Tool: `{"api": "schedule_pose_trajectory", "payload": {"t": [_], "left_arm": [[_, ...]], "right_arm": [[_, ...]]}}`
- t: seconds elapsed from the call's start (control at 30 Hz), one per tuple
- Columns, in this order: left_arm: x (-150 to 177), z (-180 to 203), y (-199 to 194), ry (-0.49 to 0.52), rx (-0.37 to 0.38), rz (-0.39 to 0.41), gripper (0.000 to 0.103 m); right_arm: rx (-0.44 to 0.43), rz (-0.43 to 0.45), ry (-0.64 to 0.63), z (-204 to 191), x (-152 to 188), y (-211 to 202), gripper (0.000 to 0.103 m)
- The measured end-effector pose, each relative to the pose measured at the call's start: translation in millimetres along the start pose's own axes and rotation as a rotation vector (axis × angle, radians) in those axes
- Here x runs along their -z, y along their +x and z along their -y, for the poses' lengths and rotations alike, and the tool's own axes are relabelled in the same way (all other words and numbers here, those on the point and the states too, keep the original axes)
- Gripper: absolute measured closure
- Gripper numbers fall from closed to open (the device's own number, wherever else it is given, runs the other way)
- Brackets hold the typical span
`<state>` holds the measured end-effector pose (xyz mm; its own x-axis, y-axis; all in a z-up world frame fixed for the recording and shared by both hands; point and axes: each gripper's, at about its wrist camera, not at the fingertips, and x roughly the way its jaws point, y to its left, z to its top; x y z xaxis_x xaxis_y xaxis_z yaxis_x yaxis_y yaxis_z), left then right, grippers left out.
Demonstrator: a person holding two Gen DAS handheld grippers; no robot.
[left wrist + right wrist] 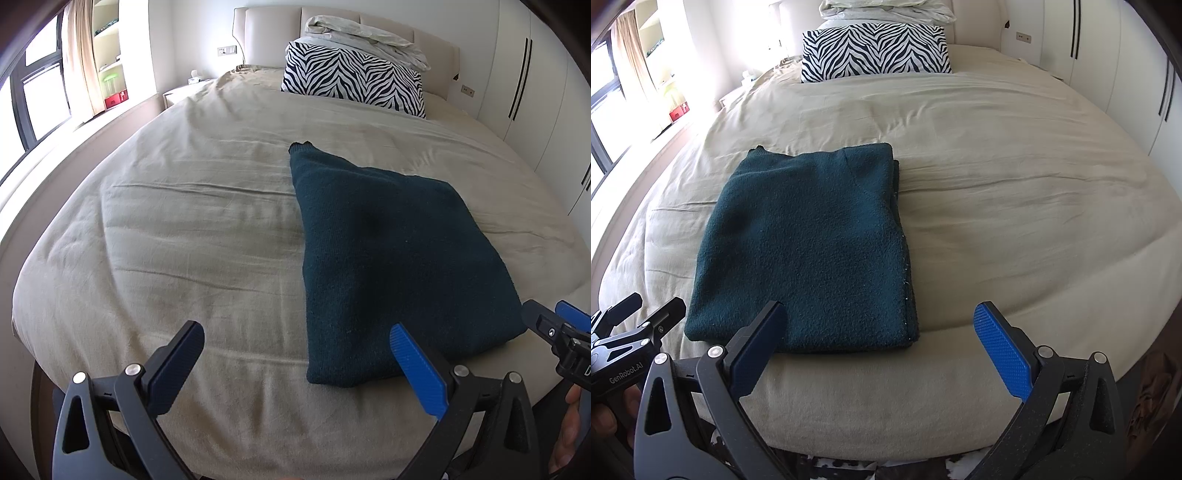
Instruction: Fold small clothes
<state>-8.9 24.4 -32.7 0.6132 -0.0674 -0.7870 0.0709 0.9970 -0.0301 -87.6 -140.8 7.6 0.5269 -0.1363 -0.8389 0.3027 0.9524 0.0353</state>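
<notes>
We judge the fold mostly done: the sweater (pixel 809 251) lies as a flat stacked rectangle on the bed (pixel 997 184), layers showing along its right edge, nothing loose hanging off. What may be left is one more halving or a tidy of the far corner at 11 o'clock, where a cuff or hem tip pokes out; we can't tell which.

Sweater: dark teal knit or fleece, thick, soft, a few pale lint specks near the right edge. It sits near the foot of the bed, its near edge just short of the mattress edge; in the right wrist view it's at 11 o'clock from the gripper, in the left wrist view at 1 o'clock.

Left gripper (pixel 297 363): fingers spread wide, holding nothing, its blue pad over the near left corner of the sweater; contact unclear. Right gripper (pixel 882 345): fingers also wide apart, empty, dark finger over the near edge, contact unclear.

Zebra pillow (pixel 875 51) at 12 o'clock by the headboard, well apart.
</notes>
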Motion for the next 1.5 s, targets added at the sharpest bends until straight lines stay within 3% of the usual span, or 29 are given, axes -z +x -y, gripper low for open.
{"api": "schedule_pose_trajectory", "payload": {"t": [1.5], "left_arm": [[4.8, 0.8, 3.1, -0.001, -0.004, -0.016, 0.000]], "right_arm": [[-0.005, -0.018, 0.000, 3.3, 5.1, 2.2, 0.000]]}}
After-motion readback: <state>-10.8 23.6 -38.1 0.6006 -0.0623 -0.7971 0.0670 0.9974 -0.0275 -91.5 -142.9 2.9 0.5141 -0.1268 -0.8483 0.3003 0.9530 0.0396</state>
